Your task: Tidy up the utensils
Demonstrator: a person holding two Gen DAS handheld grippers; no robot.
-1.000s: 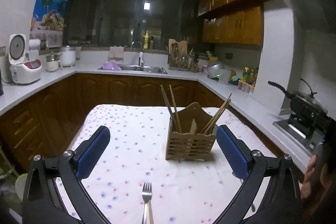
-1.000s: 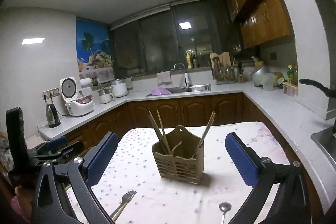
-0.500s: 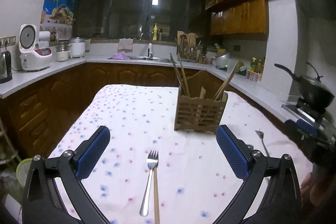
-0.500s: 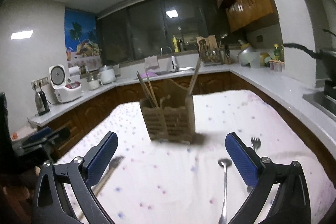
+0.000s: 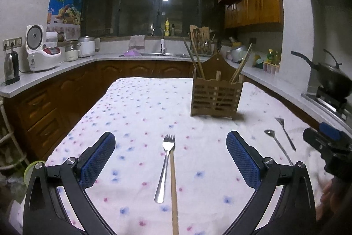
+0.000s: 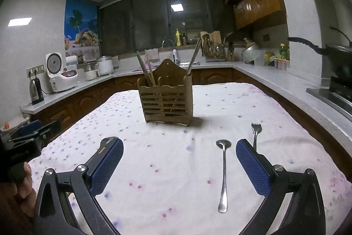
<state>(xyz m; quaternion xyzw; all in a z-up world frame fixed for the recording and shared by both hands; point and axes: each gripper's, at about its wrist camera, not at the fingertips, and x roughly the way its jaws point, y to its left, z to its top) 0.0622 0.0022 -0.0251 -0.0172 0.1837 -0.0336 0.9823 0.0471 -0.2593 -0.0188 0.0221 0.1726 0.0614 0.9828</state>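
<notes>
Left gripper [image 5: 169, 158] wide open, empty, low over the surface [image 5: 136, 107]. A fork [image 5: 165, 166] and a chopstick [image 5: 173, 191] lie side by side between its pads, handles toward the camera.

Right gripper [image 6: 179, 163] also wide, empty; a spoon [image 6: 223, 171] lies just inside its right pad, a second fork [image 6: 255, 132] partly behind that pad.

The wooden holder [image 6: 167, 96] stands ahead of both.

Judgement: close on one utensil only, mid-handle, so it drops upright into a slot.

Hidden: chopstick's near end cut off; holder compartments' contents unclear.
</notes>
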